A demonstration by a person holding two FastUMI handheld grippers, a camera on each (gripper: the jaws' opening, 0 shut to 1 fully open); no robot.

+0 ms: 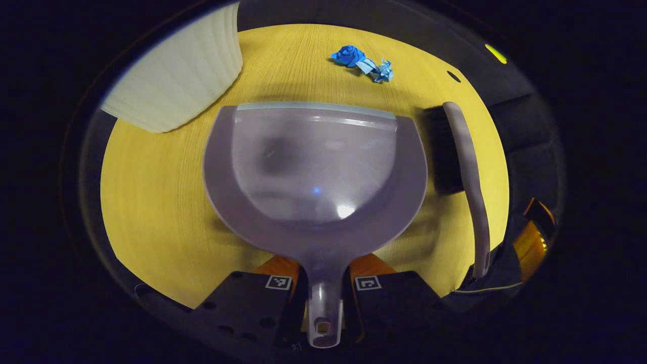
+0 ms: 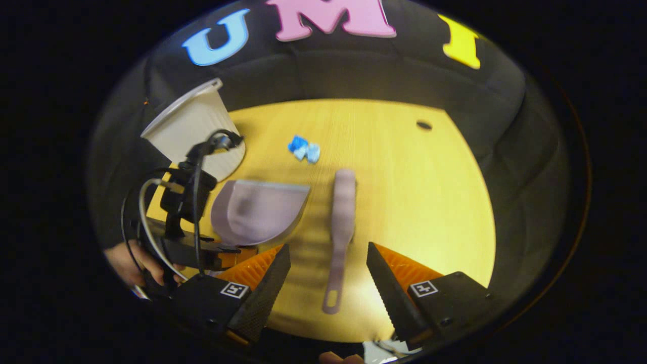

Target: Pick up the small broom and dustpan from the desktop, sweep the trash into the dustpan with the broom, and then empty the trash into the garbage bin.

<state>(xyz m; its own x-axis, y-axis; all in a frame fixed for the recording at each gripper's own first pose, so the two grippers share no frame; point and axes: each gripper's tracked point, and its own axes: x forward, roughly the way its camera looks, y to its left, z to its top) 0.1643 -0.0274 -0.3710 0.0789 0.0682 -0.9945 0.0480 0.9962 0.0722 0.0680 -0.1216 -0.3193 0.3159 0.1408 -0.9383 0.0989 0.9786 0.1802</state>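
My left gripper (image 1: 323, 293) clamps the dustpan (image 1: 316, 167) handle, stiff light plastic. My right gripper (image 2: 326, 283), jaws apart, straddles the broom (image 2: 341, 222) handle at lower centre, a rigid grip point.

On the yellow desktop (image 2: 429, 202) I count one dustpan (image 1: 313, 167) and one small broom (image 1: 467, 182) — a single pair, side by side. One white ribbed garbage bin (image 1: 177, 76) stands at the far left corner. The trash comes to one little heap of blue crumpled scraps (image 1: 364, 61); it looks like two or three bits bunched together, though I cannot tell exactly. Two grippers are about — the left gripper (image 1: 323, 303) and the right gripper (image 2: 328, 283) — each with two fingers. One dark hole (image 2: 423, 125) marks the tabletop.
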